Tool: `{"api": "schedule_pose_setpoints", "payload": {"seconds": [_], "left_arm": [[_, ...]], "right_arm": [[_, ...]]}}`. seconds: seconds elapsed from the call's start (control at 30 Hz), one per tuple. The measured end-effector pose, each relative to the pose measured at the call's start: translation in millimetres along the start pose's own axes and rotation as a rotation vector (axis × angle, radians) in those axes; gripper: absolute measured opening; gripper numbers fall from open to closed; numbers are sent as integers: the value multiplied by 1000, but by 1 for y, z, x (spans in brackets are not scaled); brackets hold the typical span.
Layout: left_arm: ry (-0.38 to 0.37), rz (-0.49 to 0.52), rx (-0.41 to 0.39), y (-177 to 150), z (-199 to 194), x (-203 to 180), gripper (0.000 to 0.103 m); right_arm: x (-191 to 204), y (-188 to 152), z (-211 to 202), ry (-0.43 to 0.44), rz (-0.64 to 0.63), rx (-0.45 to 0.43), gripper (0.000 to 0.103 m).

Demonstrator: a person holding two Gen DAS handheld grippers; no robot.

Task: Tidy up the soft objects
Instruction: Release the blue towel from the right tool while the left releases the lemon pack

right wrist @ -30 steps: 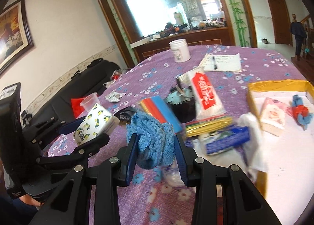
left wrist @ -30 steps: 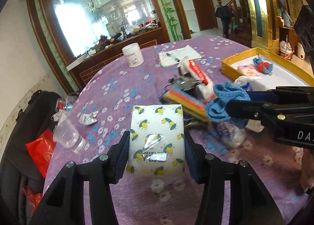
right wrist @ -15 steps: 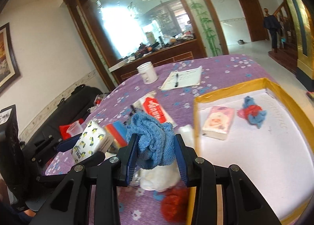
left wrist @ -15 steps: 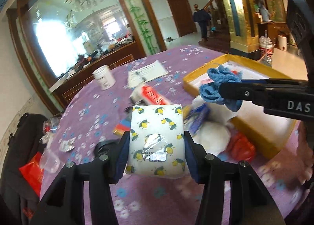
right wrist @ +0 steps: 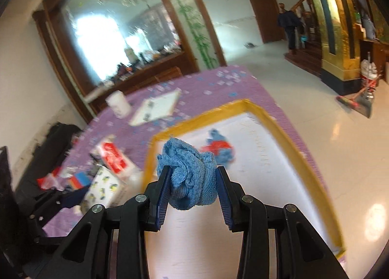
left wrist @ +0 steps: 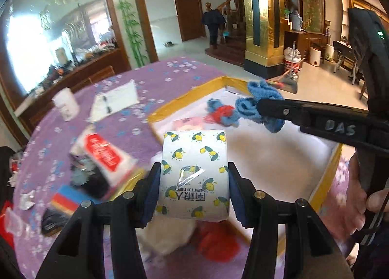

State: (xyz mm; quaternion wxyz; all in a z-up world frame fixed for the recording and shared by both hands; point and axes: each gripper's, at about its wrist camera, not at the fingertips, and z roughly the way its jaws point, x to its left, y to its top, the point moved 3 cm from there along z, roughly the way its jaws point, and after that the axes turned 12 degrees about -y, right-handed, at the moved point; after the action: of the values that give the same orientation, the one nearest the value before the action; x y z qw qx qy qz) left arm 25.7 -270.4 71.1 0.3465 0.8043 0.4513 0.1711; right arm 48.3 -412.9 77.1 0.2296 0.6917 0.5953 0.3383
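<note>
Tissue pack (left wrist: 194, 174) label and pink packet (left wrist: 186, 124) only in left view.

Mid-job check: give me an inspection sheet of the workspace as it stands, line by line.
Surface: round table under a purple flowered cloth.
Job's things: yellow-rimmed tray holds a red-and-blue cloth bundle and a pink pack.
Clutter: red-labelled packet, white cup, notepad, red bag.
Grippers: left gripper shut on lemon-print tissue pack; right gripper shut on blue knitted cloth over the tray.
Cables: nothing seen.
Surroundings: large mirror, a person by the stairs.
</note>
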Motion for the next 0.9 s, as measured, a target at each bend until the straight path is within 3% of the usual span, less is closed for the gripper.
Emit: {"api": "schedule_pose_setpoints", "payload": {"seconds": [0.23,0.57,0.9], "left_arm": [[-50,-55,67,8,58,-1,51],[-73,-41,81,-2,76,-6,51],[-82,-64,98,-8,86,-2,51]], "right_arm": [[-27,8,56,-168,-3,178,40],[-12,-1,55,-257,-96,152,42],[-7,-1,56,-262,-120,140,42]]}}
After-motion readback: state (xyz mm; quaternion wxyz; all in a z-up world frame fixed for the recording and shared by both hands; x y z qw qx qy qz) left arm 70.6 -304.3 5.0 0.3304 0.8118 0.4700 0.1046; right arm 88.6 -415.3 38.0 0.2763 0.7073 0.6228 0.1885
